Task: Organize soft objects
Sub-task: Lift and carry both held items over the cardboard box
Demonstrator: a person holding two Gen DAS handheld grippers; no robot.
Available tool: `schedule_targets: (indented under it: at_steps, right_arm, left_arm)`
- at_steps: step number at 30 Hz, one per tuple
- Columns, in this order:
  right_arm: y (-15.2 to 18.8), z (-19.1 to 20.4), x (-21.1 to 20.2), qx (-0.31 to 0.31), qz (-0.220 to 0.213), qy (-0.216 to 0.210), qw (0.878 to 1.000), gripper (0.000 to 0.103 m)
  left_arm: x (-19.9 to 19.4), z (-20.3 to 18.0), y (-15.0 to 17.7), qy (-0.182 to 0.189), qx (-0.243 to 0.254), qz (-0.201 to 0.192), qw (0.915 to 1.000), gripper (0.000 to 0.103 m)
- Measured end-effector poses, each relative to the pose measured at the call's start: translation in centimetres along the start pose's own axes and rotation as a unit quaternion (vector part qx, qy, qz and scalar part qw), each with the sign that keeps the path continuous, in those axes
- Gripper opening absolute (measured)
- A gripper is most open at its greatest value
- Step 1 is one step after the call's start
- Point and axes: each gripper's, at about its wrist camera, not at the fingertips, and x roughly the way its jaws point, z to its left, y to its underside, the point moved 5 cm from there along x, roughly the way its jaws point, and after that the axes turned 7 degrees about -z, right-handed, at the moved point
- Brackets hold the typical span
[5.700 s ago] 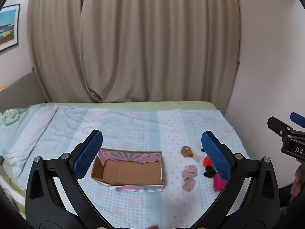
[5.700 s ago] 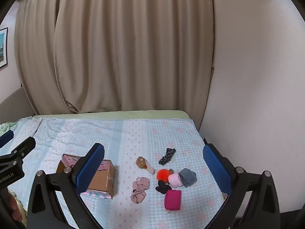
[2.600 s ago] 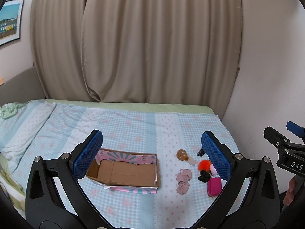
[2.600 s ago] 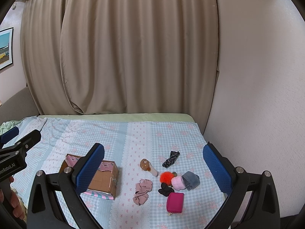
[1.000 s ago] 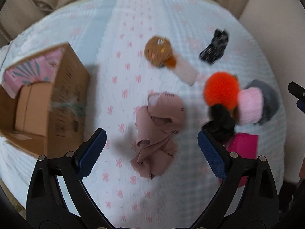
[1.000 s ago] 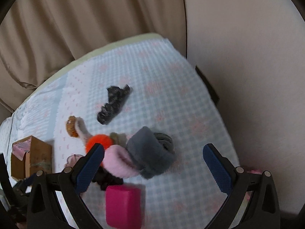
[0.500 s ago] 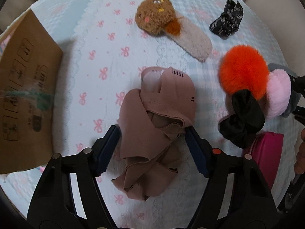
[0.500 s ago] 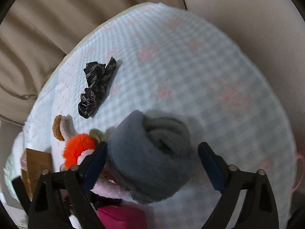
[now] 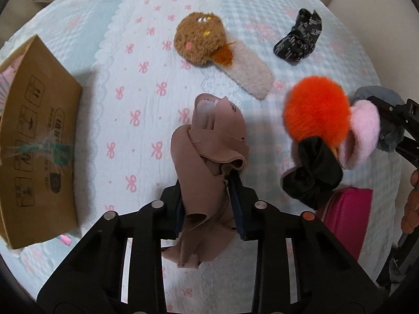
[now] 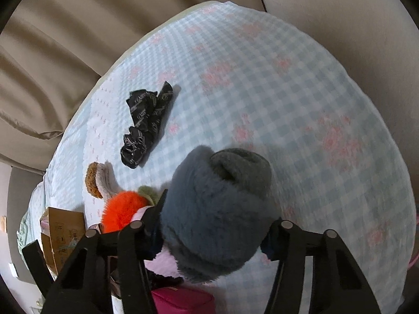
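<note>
The soft things are laid on the bedspread (image 9: 262,5), to the right of the cardboard box (image 9: 39,141). The sock (image 9: 209,162) is found nearest the box, the plush toy (image 9: 201,39) behind it, and the pompom (image 9: 316,110), scrunchie (image 9: 311,178) and pouch (image 9: 345,217) further right.

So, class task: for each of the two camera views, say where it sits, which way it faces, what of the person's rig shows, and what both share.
Left wrist: on the left gripper, looking down at the bed; its fingers pinch the brown cloth.
Right wrist: on the right gripper, looking down; its fingers clamp the grey plush roll.
Shared: orange pompom, black patterned cloth, cardboard box.
</note>
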Motion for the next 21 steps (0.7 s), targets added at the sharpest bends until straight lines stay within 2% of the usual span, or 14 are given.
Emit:
schedule_targets:
  at_steps: [5,11,21]
  right_arm:
    - [-1.1,0.8,-1.3,-0.014,-0.018,0.005,1.0,0.051]
    - [-2.6,2.8,-4.1,-0.051,-0.047,0.01,0.998,0.051]
    - [-4.1,7.6,-11.8,-0.085,-0.092,0.014,0.992,0.051]
  left_arm:
    - [-1.3,-0.5,-1.1,0.006,0.002,-0.016,0.9999,0.024]
    - [-4.6,-0.9,-2.8,0.016,-0.001,-0.044,0.9989,0.024]
    - [-14.9,0.3,-5.8,0.027,-0.012,-0.111,0.9934,0.024]
